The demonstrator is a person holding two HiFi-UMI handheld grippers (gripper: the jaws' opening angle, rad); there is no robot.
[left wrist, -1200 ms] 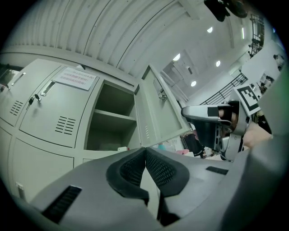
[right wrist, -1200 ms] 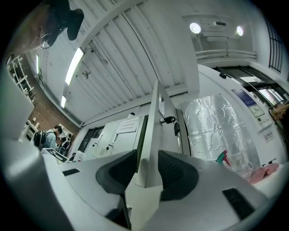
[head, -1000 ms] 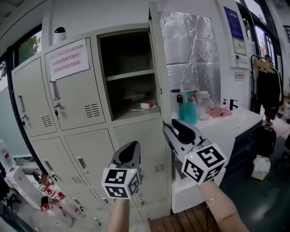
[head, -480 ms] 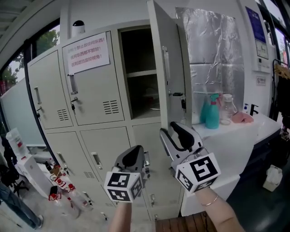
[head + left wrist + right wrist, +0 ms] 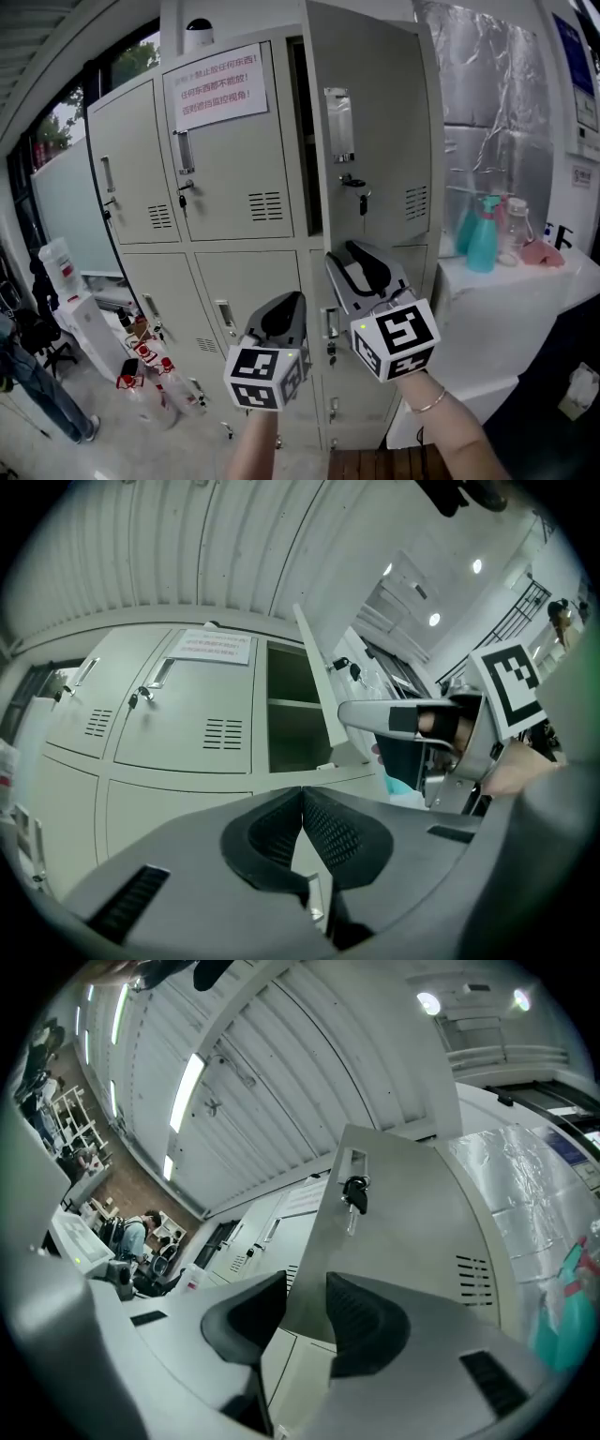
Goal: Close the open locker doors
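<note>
Right tool [image 5: 345, 254] tilts up toward locker door [image 5: 384, 141], closing empty.

The half-open door [image 5: 375, 131] hangs at the top right of the locker bank [image 5: 248, 281], with a paper notice [image 5: 214, 86] on the door to its left. Right of the lockers, a spray bottle [image 5: 482, 234] stands on a counter [image 5: 525, 291], with foil sheeting [image 5: 487, 112] behind it.

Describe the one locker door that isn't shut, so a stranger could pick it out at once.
Find the bank of beige metal lockers and look along its top row to the right end, beside the foil-covered wall. The door there stands ajar, with a dark gap along its left edge, whereas its neighbours lie flush, one carrying a paper notice.
</note>
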